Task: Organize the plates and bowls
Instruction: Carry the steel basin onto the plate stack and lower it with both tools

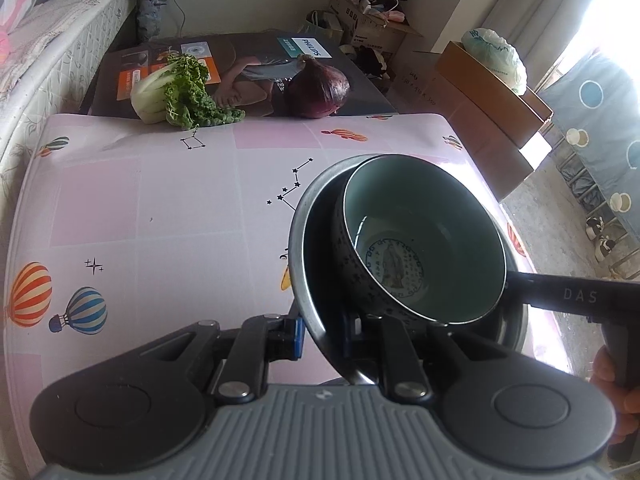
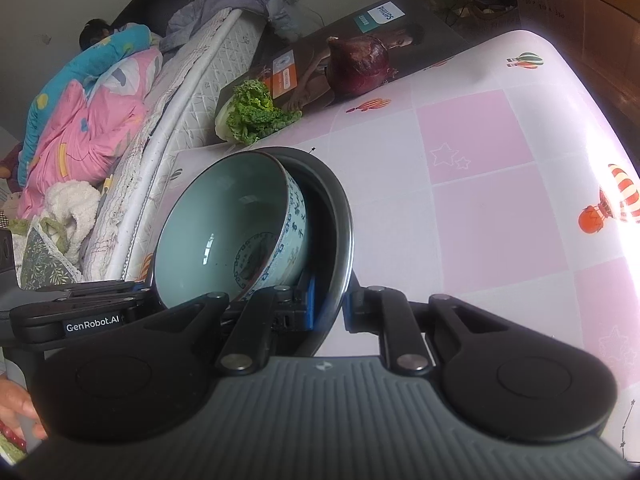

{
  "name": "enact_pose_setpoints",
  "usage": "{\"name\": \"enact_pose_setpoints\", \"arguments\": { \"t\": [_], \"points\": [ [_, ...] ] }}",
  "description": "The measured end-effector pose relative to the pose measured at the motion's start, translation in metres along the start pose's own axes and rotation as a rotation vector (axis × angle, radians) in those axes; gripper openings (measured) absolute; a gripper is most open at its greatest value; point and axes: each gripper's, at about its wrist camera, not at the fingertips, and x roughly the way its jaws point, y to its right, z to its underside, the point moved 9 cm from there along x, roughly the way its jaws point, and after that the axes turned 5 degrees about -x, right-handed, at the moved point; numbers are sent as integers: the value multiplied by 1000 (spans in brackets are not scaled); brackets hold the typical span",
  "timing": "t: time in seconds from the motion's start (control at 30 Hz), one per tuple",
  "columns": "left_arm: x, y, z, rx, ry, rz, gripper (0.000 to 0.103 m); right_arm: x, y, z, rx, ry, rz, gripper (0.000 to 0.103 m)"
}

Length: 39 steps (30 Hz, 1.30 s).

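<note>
A dark metal plate carries a pale green bowl with blue characters on its outside. My left gripper is shut on the plate's near rim. My right gripper reaches in from the right to the opposite rim. In the right wrist view the right gripper is shut on the plate rim, with the bowl leaning inside it. The left gripper holds the far side. Together they hold the plate over the pink table.
A leafy cabbage and a red onion lie at the table's far edge against a Philips box. A bed runs along the left. Cardboard boxes stand to the right. A person's hand grips the right tool.
</note>
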Motion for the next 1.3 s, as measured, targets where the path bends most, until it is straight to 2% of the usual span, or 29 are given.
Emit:
{"name": "enact_pose_setpoints", "arguments": {
  "t": [0.23,0.47,0.63,0.87,1.03,1.3],
  "points": [
    [-36,0,25,-8,5,-8,16,-30,-28,24,-24,-3,-11,13],
    [-64,-10,69,-21,-5,-25,17,-45,-49,65,-29,-35,-42,13],
    [-66,-19,103,-32,-37,-33,18,-39,-52,101,-19,-77,-56,13],
    [-59,-27,135,-31,-63,-42,18,-22,-49,141,-14,-125,-55,13],
    [-49,-32,149,-48,-94,-33,19,-15,-47,153,-39,-139,-33,14],
    [-54,-27,159,-20,-69,-20,21,-17,-46,159,-81,-121,-11,15]
  ]
}}
